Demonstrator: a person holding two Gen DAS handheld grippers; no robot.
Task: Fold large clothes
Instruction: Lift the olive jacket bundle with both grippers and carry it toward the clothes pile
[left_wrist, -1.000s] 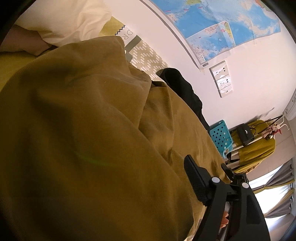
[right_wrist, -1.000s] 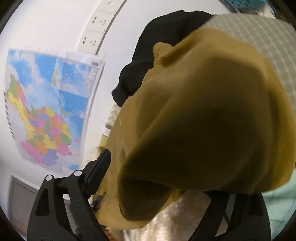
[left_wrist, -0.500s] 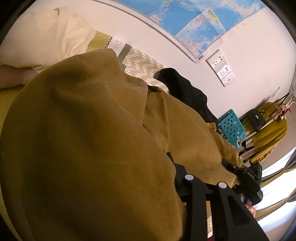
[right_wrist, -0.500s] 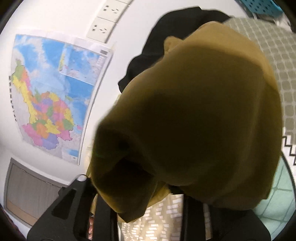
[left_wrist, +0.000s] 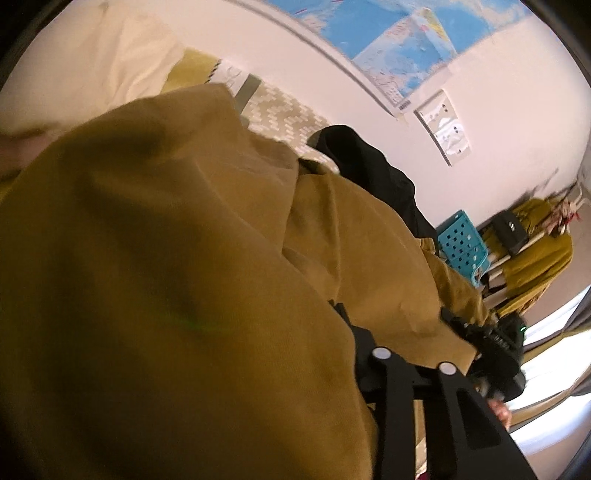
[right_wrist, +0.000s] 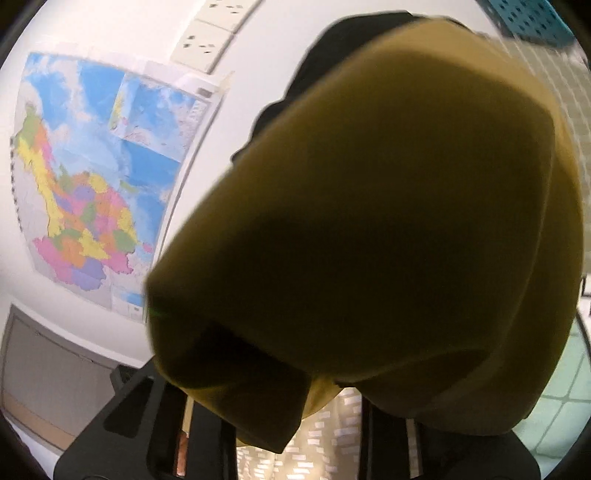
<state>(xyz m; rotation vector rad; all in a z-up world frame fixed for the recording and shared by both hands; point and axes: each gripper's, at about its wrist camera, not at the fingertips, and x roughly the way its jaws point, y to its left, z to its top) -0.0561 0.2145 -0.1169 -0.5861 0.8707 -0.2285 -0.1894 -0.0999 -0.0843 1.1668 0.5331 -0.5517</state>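
A large mustard-yellow garment (left_wrist: 155, 280) fills the left wrist view and drapes over my left gripper, hiding its fingertips; only one black finger (left_wrist: 365, 354) shows. The same garment (right_wrist: 406, 229) hangs over my right gripper in the right wrist view and hides its fingertips too. Both grippers appear shut on folds of the garment and hold it up above the bed. My right gripper's body (left_wrist: 495, 354) shows at the garment's far edge in the left wrist view.
A black garment (left_wrist: 369, 166) lies on the patterned bed cover (left_wrist: 280, 110) by the wall. A cream pillow (left_wrist: 96, 70) lies at the bed's head. A blue perforated basket (left_wrist: 461, 247) and a clothes rack (left_wrist: 532, 243) stand beyond. A map (right_wrist: 96, 177) and sockets (right_wrist: 210, 40) hang on the wall.
Both grippers have closed on the garment and lifted it. The cloth now covers more of each view and has swung toward the cameras.
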